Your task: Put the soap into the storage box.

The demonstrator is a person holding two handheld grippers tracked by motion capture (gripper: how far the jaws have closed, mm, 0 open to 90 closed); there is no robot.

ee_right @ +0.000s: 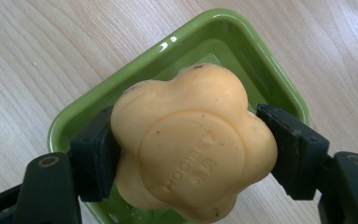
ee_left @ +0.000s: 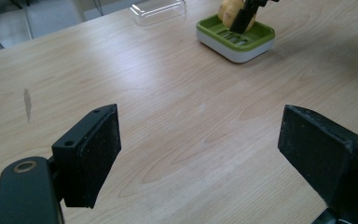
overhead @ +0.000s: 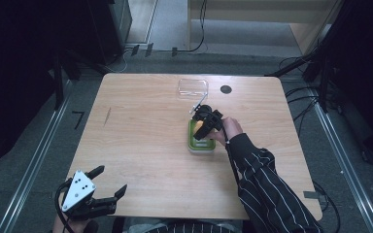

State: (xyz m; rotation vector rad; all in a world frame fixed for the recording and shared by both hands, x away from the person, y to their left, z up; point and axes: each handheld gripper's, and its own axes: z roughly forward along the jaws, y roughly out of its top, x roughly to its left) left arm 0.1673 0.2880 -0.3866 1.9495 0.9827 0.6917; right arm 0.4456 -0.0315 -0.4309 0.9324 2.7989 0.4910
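Right gripper [ee_right: 191, 154] clamped on orange flower-shaped soap [ee_right: 193, 140], held just over green soap dish [ee_right: 74, 121] mid-table [overhead: 141, 145]. Left gripper [overhead: 108, 183] spread wide, idle at near left corner. Clear lid [overhead: 193, 88] lying beyond dish. Probably placing or lifting soap; cannot tell which. If placing: lower squarely into dish, then release.

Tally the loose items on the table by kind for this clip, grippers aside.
Soap bar, orange, flower-shaped: 1
Soap dish, green: 1
Clear plastic lid: 1
Total: 3
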